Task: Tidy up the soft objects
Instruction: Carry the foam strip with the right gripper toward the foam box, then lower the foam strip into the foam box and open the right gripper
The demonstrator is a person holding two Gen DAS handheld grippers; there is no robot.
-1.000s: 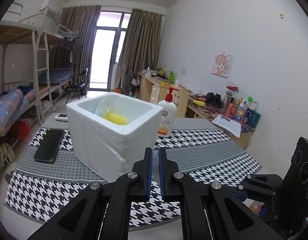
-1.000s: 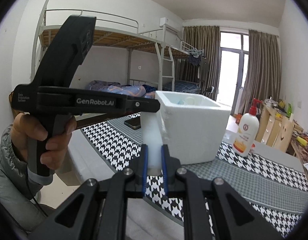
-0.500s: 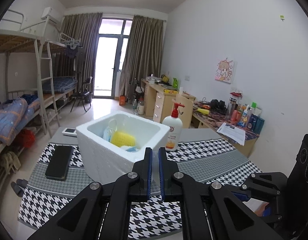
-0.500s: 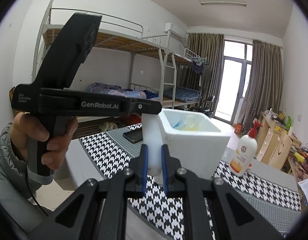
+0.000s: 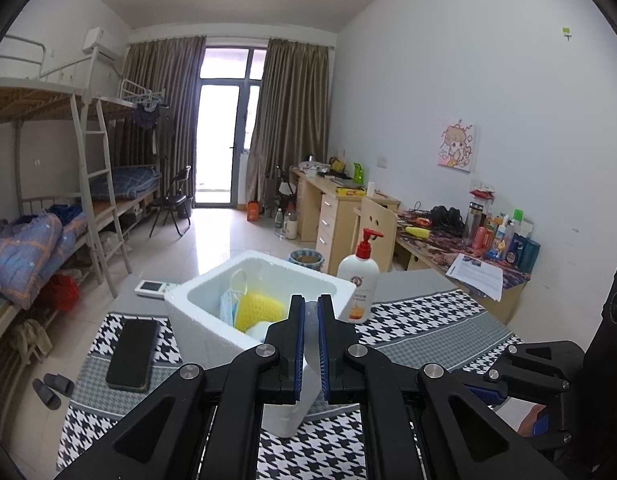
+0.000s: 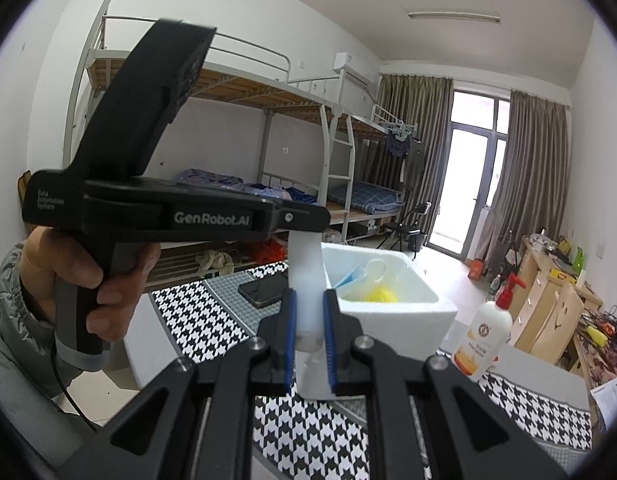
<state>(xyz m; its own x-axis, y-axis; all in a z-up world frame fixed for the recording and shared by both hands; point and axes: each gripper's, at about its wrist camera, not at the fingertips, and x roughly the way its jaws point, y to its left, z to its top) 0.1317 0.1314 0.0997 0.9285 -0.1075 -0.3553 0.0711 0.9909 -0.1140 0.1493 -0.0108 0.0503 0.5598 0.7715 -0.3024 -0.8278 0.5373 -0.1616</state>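
The left claw (image 5: pixel 310 312) points forward and a little downward, its blue-padded fingers (image 5: pixel 296 356) drawn close together and clamped on the wall of the white foam box (image 5: pixel 212 320). The right claw (image 6: pixel 308 320) does likewise, fingers (image 6: pixel 289 340) pinching another wall of that box. In the right wrist view a hand (image 6: pixel 68 280) in a grey sleeve (image 6: pixel 8 320) grips the left claw's handle.

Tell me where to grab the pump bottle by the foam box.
Probably the white body of the pump bottle, below its narrow red pump, coming level from its open right side: it stands upright, and the foam box crowds its left.
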